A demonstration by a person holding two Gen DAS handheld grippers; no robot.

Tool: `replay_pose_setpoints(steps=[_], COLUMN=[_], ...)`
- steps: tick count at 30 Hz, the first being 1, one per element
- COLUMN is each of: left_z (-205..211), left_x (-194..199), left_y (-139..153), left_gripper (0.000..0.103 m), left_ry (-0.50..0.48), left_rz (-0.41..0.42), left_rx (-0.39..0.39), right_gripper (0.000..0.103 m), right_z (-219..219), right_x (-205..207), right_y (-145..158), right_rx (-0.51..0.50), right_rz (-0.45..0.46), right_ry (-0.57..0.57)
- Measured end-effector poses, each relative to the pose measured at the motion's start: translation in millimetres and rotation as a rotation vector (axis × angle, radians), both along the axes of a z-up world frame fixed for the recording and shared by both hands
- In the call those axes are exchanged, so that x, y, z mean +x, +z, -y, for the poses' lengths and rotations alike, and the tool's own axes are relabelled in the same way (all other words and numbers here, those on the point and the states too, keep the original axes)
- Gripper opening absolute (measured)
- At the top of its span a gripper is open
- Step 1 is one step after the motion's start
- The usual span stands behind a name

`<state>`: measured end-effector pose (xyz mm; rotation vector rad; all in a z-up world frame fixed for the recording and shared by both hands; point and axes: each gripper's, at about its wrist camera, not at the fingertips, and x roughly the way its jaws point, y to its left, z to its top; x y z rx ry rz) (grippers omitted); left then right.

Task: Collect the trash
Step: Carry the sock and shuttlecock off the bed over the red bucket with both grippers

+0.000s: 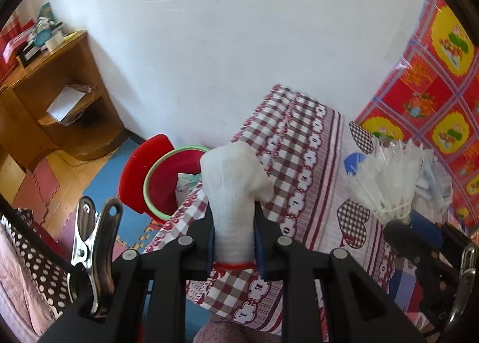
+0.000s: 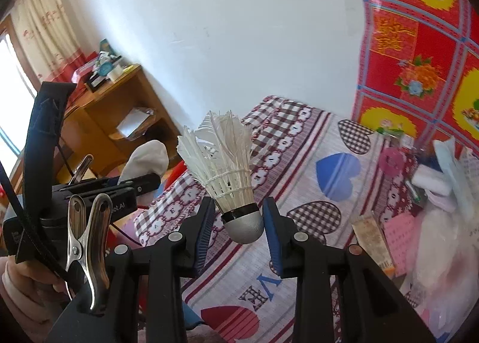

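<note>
My left gripper (image 1: 234, 241) is shut on a white sock (image 1: 236, 184) with a red cuff line, held upright above the bed's edge. Beyond it on the floor stands a red bin (image 1: 167, 181) with a green rim and a raised red lid. My right gripper (image 2: 239, 224) is shut on the grey cork of a worn white shuttlecock (image 2: 224, 160), feathers pointing up. In the left wrist view the shuttlecock (image 1: 389, 181) and the right gripper (image 1: 419, 241) show at the right. In the right wrist view the sock (image 2: 148, 160) and left gripper (image 2: 131, 190) show at the left.
A patterned bedsheet (image 2: 299, 169) with hearts and checks covers the bed. Several loose items lie at its right: a tube (image 2: 374, 244), a pink piece (image 2: 390, 160), white packets (image 2: 434, 181). A wooden desk (image 1: 54, 97) stands by the white wall. A red floral cloth (image 2: 419, 58) hangs at right.
</note>
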<state>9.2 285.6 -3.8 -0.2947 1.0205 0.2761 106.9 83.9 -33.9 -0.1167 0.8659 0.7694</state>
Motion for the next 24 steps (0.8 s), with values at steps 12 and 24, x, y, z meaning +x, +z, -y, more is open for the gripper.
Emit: replay_pose_setpoints(steps=[12, 24], left_z=[-5, -27], left_x=[-2, 0], left_y=[3, 9], left_gripper=[0.022, 0.022], left_ry=[0.060, 0.063], left_rz=[0.000, 0.002], left_rx=[0.016, 0.013], right_gripper=[0.034, 0.034], right_z=[-16, -39], right_x=[-4, -9], right_y=[8, 13], right_rx=[0.027, 0.034], right_rz=[0.029, 0.001], right_ry=[0.075, 0.111])
